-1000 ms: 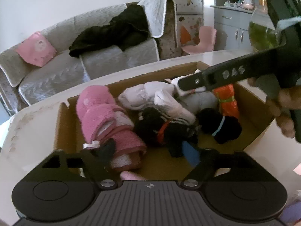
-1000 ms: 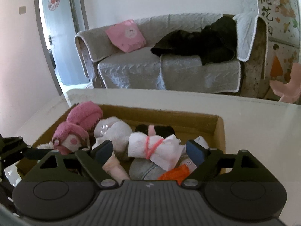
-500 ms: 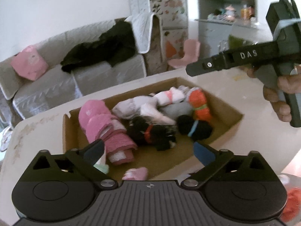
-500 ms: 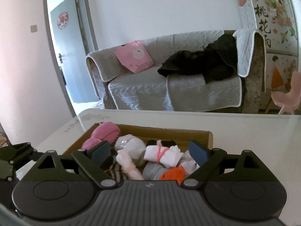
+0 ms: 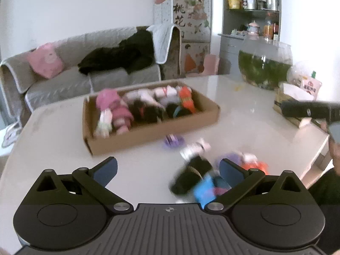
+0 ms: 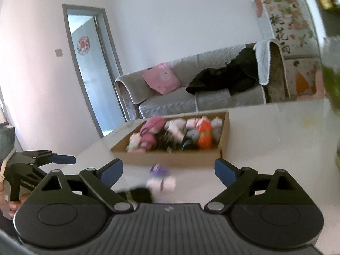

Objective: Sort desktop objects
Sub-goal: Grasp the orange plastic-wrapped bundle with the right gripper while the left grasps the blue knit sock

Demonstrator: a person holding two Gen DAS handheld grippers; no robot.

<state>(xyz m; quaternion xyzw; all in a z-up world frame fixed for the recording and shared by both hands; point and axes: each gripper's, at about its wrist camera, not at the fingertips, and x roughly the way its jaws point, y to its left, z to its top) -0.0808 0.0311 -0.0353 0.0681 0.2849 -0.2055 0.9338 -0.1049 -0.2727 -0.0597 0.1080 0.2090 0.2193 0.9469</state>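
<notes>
Left wrist: bare table [image 5: 244, 114] beside box [image 5: 153, 136]

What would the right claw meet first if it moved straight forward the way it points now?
Probably the small purple and white bundles lying on the white table between its opening, empty jaws. The cardboard box stands behind them. Blur makes depth uncertain.

Both wrist cameras look forward and slightly down across the table [image 5: 244, 114], sharing the cardboard box [image 5: 153, 131] [image 6: 170, 159].
</notes>
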